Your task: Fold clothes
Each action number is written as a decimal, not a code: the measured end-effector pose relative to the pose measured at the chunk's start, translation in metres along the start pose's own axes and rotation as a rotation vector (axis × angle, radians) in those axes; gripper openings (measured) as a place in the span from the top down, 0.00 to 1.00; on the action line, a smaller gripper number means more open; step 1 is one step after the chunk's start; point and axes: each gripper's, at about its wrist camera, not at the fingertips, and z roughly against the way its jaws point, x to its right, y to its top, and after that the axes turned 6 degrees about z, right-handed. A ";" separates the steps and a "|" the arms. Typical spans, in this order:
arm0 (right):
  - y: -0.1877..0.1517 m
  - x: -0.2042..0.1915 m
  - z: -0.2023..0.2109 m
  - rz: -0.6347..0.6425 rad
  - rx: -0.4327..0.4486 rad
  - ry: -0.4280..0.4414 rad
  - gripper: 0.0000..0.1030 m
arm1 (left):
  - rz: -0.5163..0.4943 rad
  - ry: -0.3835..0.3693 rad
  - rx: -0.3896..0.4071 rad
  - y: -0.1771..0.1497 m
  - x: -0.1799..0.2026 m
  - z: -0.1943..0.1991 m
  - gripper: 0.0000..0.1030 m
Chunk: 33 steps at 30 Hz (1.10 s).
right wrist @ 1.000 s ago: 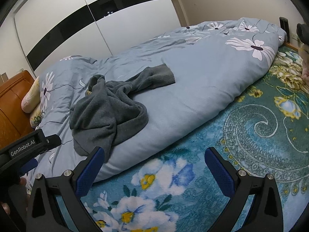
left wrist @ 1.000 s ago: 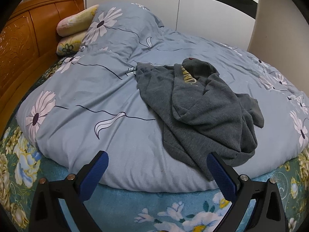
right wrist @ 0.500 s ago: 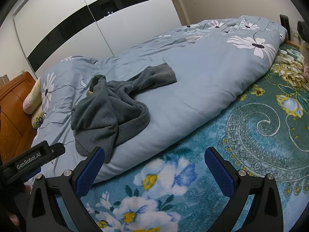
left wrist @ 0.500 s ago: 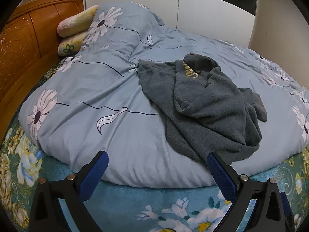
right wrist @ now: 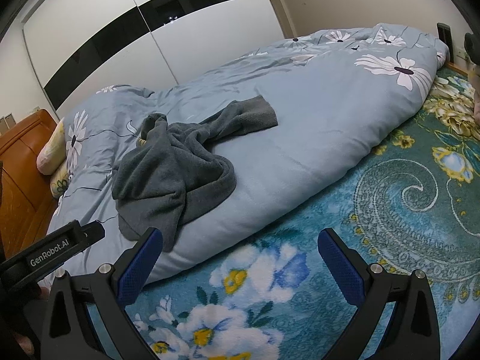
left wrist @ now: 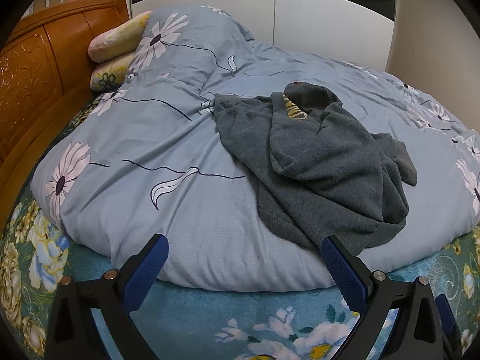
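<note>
**Gray sweatshirt lies crumpled on the bed**

Here, a gray sweatshirt sits bunched on a blue flowered quilt, its yellow lettering mostly hidden in a fold. The left gripper and right gripper hang released, jaws wide, holding nothing, near the quilt's edge above a teal floral blanket. Only the right view shows one sleeve stretched out; only the left shows the whole wooden headboard and pillows.
</note>
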 end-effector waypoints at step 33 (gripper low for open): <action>0.021 0.042 0.048 -0.031 0.069 -0.045 0.00 | -0.122 -0.059 -0.215 0.086 0.112 -0.085 0.61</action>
